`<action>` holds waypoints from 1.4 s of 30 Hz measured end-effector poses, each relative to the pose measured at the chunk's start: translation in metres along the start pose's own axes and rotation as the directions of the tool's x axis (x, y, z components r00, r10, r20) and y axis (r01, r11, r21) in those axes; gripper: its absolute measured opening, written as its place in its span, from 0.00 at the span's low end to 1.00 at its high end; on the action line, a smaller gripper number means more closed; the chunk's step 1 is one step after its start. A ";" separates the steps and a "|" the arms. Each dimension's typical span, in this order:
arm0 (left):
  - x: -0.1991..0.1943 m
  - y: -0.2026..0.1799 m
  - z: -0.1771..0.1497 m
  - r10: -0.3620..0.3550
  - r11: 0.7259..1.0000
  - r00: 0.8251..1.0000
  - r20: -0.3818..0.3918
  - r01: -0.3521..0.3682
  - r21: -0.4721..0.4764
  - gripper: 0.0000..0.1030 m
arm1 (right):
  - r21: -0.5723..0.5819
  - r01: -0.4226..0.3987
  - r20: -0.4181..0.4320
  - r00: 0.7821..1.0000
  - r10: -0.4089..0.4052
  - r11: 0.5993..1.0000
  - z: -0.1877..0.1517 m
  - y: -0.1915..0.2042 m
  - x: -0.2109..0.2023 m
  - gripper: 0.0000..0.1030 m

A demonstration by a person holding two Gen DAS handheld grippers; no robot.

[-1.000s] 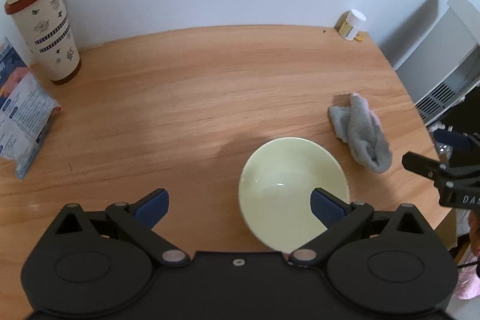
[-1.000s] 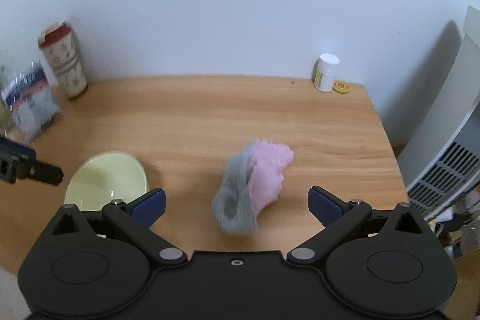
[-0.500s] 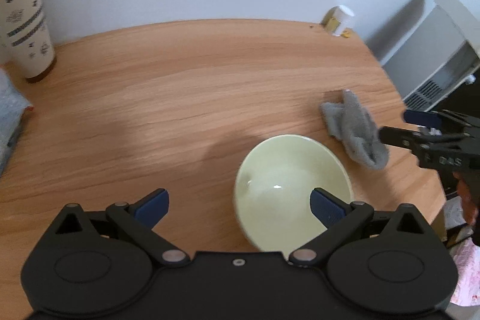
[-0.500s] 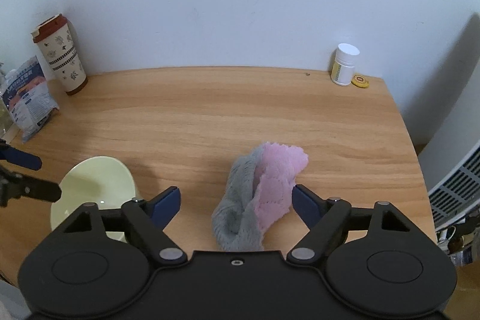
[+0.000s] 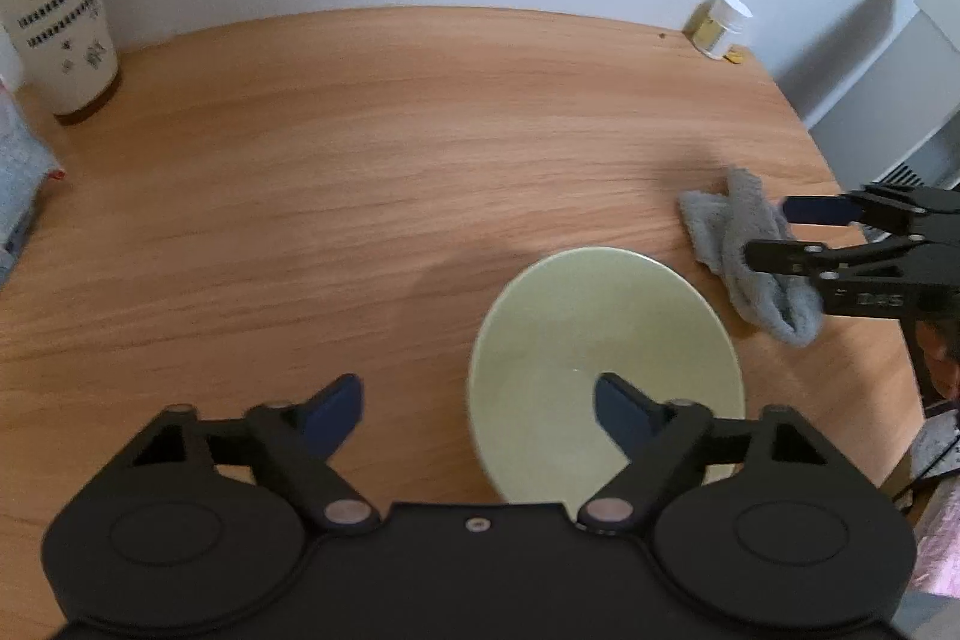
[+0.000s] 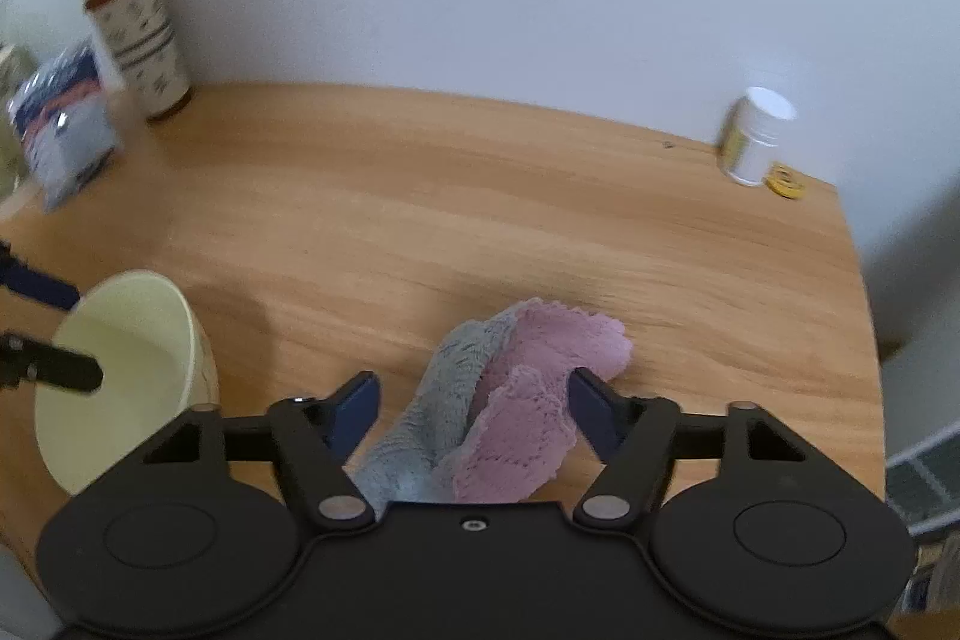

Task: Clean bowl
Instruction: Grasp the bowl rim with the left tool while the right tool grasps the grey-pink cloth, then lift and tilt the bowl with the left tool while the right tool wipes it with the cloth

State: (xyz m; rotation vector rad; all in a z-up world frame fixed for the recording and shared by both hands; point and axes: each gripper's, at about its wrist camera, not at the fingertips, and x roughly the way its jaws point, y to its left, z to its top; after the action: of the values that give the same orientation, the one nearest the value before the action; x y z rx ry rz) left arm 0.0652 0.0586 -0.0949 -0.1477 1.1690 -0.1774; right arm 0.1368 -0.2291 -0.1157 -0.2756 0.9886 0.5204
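Note:
A pale yellow bowl point(image 5: 606, 352) stands on the wooden table, also in the right wrist view point(image 6: 120, 370). My left gripper point(image 5: 477, 409) is open, its right finger over the bowl's inside and its left finger outside the rim. A grey and pink cloth point(image 6: 504, 400) lies crumpled on the table right of the bowl; it looks grey in the left wrist view point(image 5: 744, 256). My right gripper point(image 6: 474, 412) is open with its fingers on either side of the cloth, and it shows in the left wrist view point(image 5: 774, 232).
A patterned cup with a red lid point(image 5: 54, 4) stands at the back left beside a plastic packet point(image 6: 66, 142). A small white bottle point(image 6: 756, 136) and a yellow cap point(image 6: 786, 178) stand at the back right. The table edge point(image 6: 864, 340) runs down the right side.
My right gripper has moved down and forward so its fingers straddle the cloth, jaws narrower. My left gripper has come closer to the bowl, with narrower jaws.

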 end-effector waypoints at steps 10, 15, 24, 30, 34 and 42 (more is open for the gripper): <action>0.006 -0.001 -0.005 0.021 0.999 1.000 0.007 -0.020 -0.041 0.56 | -0.155 -0.049 -0.068 0.997 0.039 0.987 0.003 -0.001 0.026 0.56; 0.002 -0.001 -0.006 0.017 0.999 1.000 0.011 -0.016 -0.046 0.47 | -0.204 -0.034 -0.080 0.997 0.018 0.978 0.004 0.003 0.032 0.51; 0.000 -0.004 -0.007 -0.016 0.999 1.000 0.002 0.016 -0.028 0.27 | -0.204 -0.045 -0.109 0.994 0.023 0.978 0.006 0.006 0.023 0.33; 0.002 -0.006 -0.005 -0.020 1.000 1.000 -0.016 0.020 0.004 0.27 | -0.138 -0.068 -0.132 0.990 0.050 0.988 0.005 0.005 0.019 0.26; 0.006 -0.001 -0.003 -0.046 0.999 0.998 -0.037 0.045 -0.022 0.27 | -0.088 -0.084 -0.137 0.988 0.071 0.993 -0.004 0.002 0.012 0.26; 0.008 0.007 -0.004 -0.074 0.995 0.996 -0.054 0.070 -0.066 0.27 | -0.023 -0.093 -0.131 0.987 0.089 0.995 -0.021 0.006 0.002 0.26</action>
State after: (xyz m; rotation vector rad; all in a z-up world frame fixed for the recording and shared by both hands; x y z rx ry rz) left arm 0.0652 0.0635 -0.1045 -0.2431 1.2269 -0.2086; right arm 0.1198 -0.2326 -0.1287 -0.2943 1.1245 0.6062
